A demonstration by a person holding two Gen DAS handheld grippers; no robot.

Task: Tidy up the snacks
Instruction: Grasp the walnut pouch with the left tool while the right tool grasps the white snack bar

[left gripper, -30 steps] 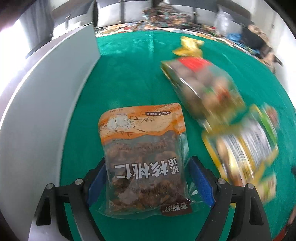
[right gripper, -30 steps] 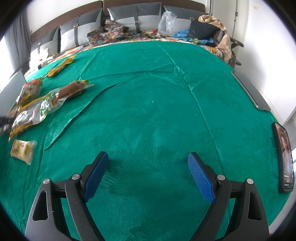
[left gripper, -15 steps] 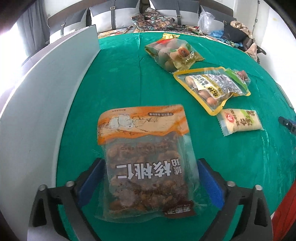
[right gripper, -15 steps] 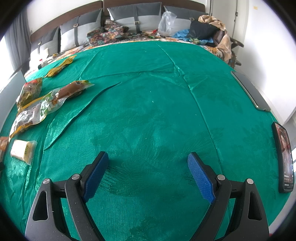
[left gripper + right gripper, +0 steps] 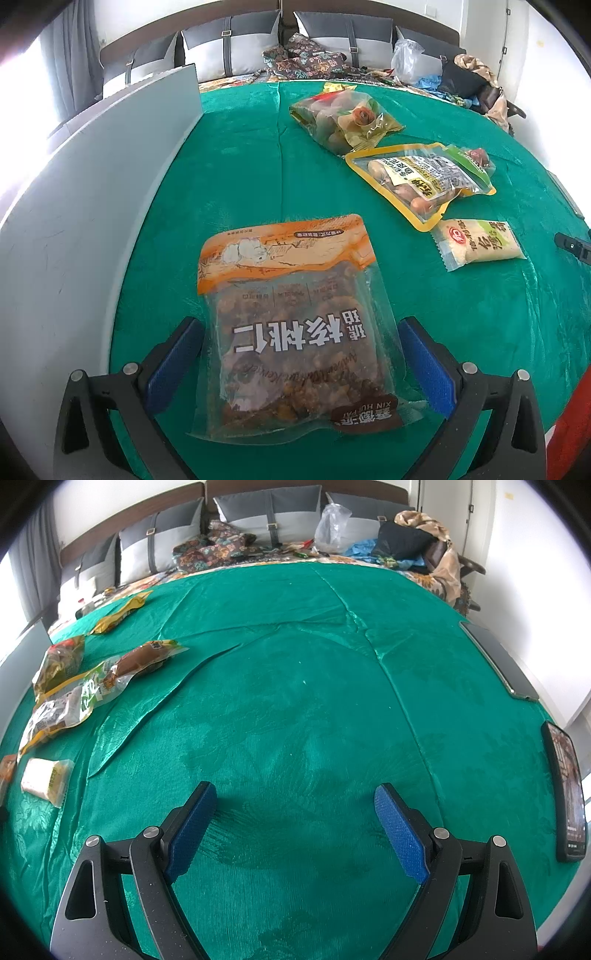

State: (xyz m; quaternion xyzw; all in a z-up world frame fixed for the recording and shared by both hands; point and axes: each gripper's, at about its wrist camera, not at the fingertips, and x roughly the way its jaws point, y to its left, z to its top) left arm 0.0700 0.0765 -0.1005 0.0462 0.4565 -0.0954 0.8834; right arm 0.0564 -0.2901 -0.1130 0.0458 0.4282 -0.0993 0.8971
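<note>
An orange-topped clear bag of walnut snacks (image 5: 295, 314) lies flat on the green cloth (image 5: 240, 166). My left gripper (image 5: 299, 325) is open around it, one blue pad on each side and neither pressing. Further right lie a mixed-snack bag (image 5: 343, 118), a yellow-edged bag (image 5: 417, 181) and a small pale packet (image 5: 480, 240). My right gripper (image 5: 295, 788) is open over bare cloth with nothing between its fingers. In its view the pale packet (image 5: 46, 781) and the other bags (image 5: 74, 698) lie far to the left.
A tall grey panel (image 5: 92, 203) stands along the left edge, close to the walnut bag. Two phones (image 5: 565, 794) (image 5: 498, 661) lie at the cloth's right edge. A yellow wrapper (image 5: 118, 613) lies at the far left. Cushions and clutter line the back.
The left gripper's jaws widened and came off the walnut bag, which now lies free on the cloth. Its view shifted, bringing more snacks into sight. The right gripper kept still.
</note>
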